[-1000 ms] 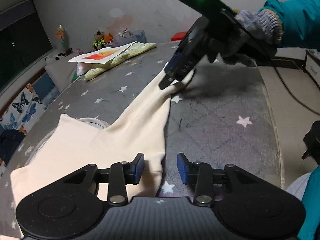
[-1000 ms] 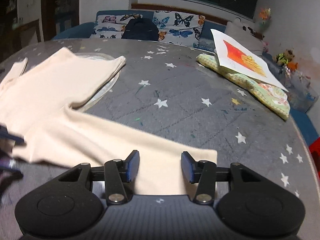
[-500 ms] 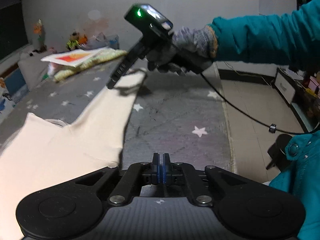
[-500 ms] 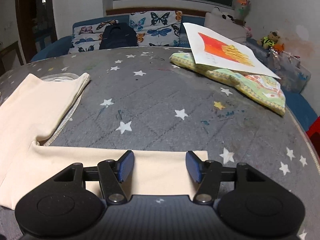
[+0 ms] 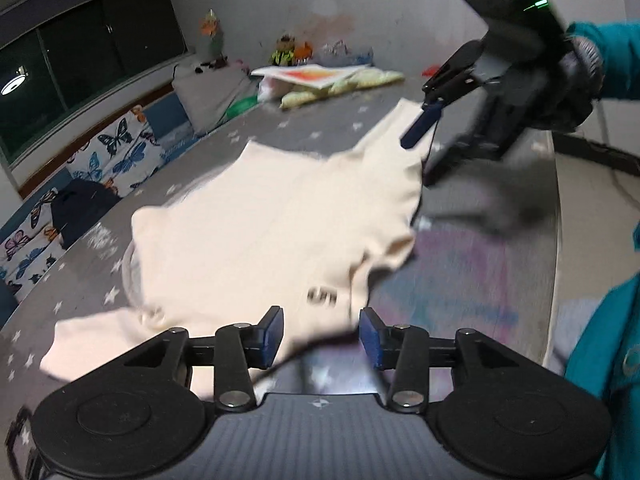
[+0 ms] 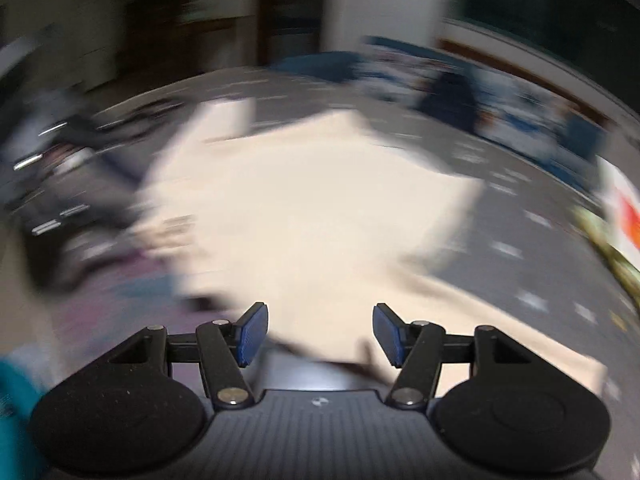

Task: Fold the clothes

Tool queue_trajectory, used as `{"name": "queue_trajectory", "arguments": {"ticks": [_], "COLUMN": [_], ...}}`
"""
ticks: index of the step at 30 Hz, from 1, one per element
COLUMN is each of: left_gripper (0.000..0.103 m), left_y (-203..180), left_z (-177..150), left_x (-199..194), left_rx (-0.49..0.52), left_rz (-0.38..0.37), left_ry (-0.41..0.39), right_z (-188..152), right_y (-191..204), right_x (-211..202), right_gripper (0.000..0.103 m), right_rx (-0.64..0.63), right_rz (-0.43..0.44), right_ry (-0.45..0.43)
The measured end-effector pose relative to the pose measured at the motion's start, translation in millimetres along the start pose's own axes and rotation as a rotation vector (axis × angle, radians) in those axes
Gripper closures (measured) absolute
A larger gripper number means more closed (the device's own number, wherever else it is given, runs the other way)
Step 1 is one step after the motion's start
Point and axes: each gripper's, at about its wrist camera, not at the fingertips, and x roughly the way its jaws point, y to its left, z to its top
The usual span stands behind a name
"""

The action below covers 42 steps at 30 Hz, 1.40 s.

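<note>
A cream long-sleeved top (image 5: 276, 224) lies on the grey star-print table (image 5: 460, 288), body spread out, one sleeve running to the far right. My left gripper (image 5: 321, 334) is open just above the garment's near edge. My right gripper (image 5: 424, 120) shows at upper right of the left wrist view, open, above the far sleeve. In the blurred right wrist view my right gripper (image 6: 320, 334) is open over the cream top (image 6: 304, 208), holding nothing.
A patterned cushion with a printed sheet (image 5: 324, 80) lies at the table's far end, also at the right edge of the right wrist view (image 6: 624, 232). A butterfly-print sofa (image 5: 100, 160) runs along the left. The table edge (image 5: 556, 240) drops to floor on the right.
My left gripper was shut half a second ago and is open now. Both grippers have swung quickly; the views now face the garment's body. The garment looks more bunched.
</note>
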Motion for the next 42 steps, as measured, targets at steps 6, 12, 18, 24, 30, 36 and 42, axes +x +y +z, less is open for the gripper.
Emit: {"name": "queue_trajectory", "arguments": {"ticks": [6,12,18,24,30,36,42], "left_gripper": [0.057,0.079,0.089,0.085,0.058,0.051,0.051], "left_y": [-5,7,7,-25,6,74,127], "left_z": [-9,-9,-16,-26,-11,18,25], "left_x": [20,31,15,-17,-39,-18,44], "left_rx": [0.08,0.042,-0.024,-0.035,-0.169,-0.363,-0.501], "left_rz": [0.025,-0.038,-0.119,-0.272,-0.245,0.002,0.237], "left_ry": [0.017,0.008,0.012,0.054,-0.022,-0.087,0.003], "right_z": [8,18,15,-7,16,49,58], "right_y": [49,43,48,72,50,-6,-85], "right_x": [30,51,36,-7,-38,-20,38], "right_gripper": [0.05,0.073,0.088,0.082,0.064,0.055,0.055], "right_rx": [-0.186,-0.144,-0.138,-0.206,-0.073,0.086,0.297], "right_rz": [0.05,0.09,0.164,0.276,0.32,0.073,-0.165], "right_ry": [0.025,0.025,0.052,0.167,0.096,-0.011,0.008]}}
